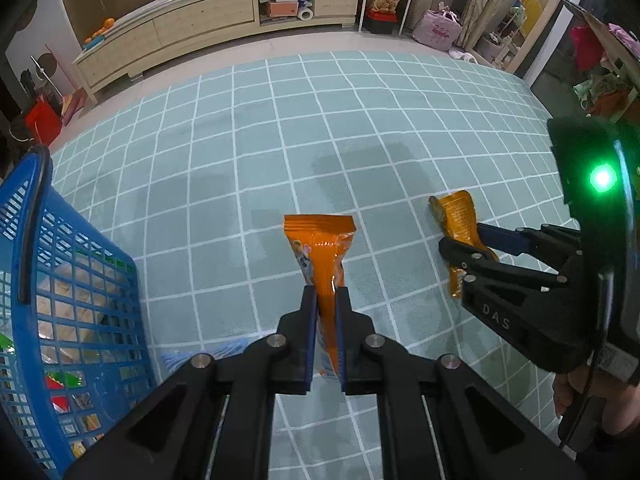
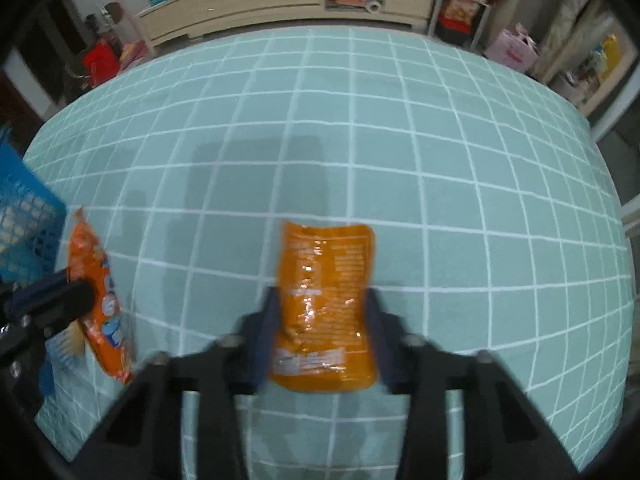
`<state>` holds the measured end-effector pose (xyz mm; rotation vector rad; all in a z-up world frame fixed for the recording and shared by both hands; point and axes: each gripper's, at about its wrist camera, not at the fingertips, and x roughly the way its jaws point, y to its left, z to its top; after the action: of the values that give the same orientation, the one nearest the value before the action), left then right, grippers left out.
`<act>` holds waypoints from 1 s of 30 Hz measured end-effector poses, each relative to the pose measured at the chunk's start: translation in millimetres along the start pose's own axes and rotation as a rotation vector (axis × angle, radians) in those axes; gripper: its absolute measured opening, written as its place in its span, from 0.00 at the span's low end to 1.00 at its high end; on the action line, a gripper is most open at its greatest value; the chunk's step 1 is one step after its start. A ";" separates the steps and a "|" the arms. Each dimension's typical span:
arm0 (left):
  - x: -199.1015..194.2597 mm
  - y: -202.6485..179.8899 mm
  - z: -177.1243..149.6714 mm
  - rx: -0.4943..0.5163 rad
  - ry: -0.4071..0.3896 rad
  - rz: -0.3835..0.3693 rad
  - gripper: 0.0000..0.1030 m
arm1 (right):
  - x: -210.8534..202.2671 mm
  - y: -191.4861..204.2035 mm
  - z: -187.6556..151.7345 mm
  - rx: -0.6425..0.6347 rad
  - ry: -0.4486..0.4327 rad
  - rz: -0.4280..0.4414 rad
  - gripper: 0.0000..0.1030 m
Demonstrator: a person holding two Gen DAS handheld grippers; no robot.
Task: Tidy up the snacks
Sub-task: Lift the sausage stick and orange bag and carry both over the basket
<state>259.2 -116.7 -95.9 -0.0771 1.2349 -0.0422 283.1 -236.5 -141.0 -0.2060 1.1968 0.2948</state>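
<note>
Teal grid rug (image 1: 280,128), blue basket (image 1: 72,280) at left. Left gripper (image 1: 326,300) pinches orange snack packet (image 1: 320,248), basket just beside. Right gripper (image 2: 320,320) straddles second orange packet (image 2: 326,304) on rug, long axis along fingers, contact unclear.

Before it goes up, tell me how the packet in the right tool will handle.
The orange packet is probably floppy: its film looks creased. The glossy wrap may slip. It seems light, and the right tool spans its lower half.
</note>
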 end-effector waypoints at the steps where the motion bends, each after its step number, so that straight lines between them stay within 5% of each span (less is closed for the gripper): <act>1: 0.1 0.1 -0.4 0.001 -0.001 -0.002 0.07 | -0.1 4.3 -1.5 -0.017 0.002 0.000 0.30; 9: -3.5 0.4 -1.6 -0.012 -0.013 -0.042 0.06 | -17.8 3.2 -6.9 -0.014 -0.041 0.047 0.07; 21: -66.8 -3.9 -21.0 -0.027 -0.086 -0.066 0.06 | -71.3 15.6 -21.5 0.001 -0.091 0.103 0.07; 30: -140.1 5.2 -43.1 -0.022 -0.176 -0.065 0.06 | -151.2 42.3 -35.5 -0.030 -0.194 0.126 0.07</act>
<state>172.3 -102.7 21.5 -0.1370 1.0567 -0.0767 187.2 -225.1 -12.2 -0.1248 1.0152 0.4329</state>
